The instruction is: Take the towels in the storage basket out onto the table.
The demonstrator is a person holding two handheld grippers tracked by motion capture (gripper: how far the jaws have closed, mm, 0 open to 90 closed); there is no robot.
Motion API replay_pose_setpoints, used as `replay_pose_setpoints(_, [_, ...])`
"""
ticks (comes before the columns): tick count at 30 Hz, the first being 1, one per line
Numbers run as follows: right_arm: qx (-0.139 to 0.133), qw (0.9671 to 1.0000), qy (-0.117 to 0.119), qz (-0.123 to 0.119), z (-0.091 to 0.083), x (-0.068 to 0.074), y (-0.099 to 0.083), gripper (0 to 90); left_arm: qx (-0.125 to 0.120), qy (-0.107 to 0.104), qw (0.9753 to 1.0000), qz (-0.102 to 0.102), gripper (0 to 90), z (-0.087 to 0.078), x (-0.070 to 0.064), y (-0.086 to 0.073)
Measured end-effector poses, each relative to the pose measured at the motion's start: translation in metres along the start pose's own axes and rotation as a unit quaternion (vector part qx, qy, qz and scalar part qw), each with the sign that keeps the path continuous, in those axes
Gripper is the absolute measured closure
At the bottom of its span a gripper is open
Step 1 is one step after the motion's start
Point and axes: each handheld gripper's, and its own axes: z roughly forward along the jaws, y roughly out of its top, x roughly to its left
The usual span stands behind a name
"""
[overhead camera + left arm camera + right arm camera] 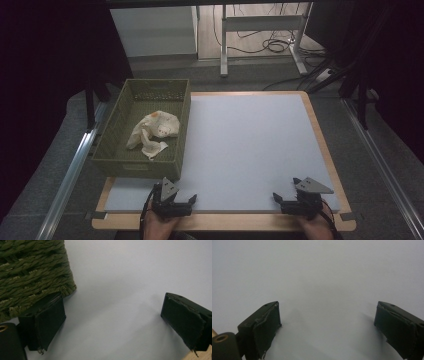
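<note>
Cloth [152, 131]: a crumpled, cream-white piece with a faint orange mark, lying loose on the floor of the basket, toward its middle and near end; nothing grips it.

Basket [182, 127]: a green woven box on the left edge of the surface, its long axis running from the near side toward the far-left corner; its near-left corner hangs past the wooden border. In the left gripper view its woven wall [32, 272] rises just beyond the left-hand jaw.

Key relation: the cloth lies ahead of the left gripper and slightly to its left, beyond and below the basket's near wall, so I judge a reach must go up over that rim and then down. Its longer stretch runs roughly from the near-left to the far-right of the basket.

Left gripper [174, 201]: at the near edge of the surface, just in front of the basket's near-right corner; jaws spread wide, nothing between them. It is clearly the nearer one to the cloth.

Right gripper [294, 198]: at the near edge toward the near-right corner, well apart from the basket; jaws also spread wide and empty over bare surface.

Surface [250, 150]: a pale grey mat with a wooden border [320, 135], bare between the basket and the right edge.

Likely step: nothing is in hand yet; the left gripper looks best placed to fetch the cloth.
</note>
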Motion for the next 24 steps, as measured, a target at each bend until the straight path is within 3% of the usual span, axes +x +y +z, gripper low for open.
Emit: replay_pose_setpoints(24, [0.000, 1.0000, 0.000, 0.000, 0.0000, 0.0000, 0.0001, 6.8, 0.001, 0.003, 1.0000, -0.002, 4.2, 0.0004, -0.0003, 0.0004])
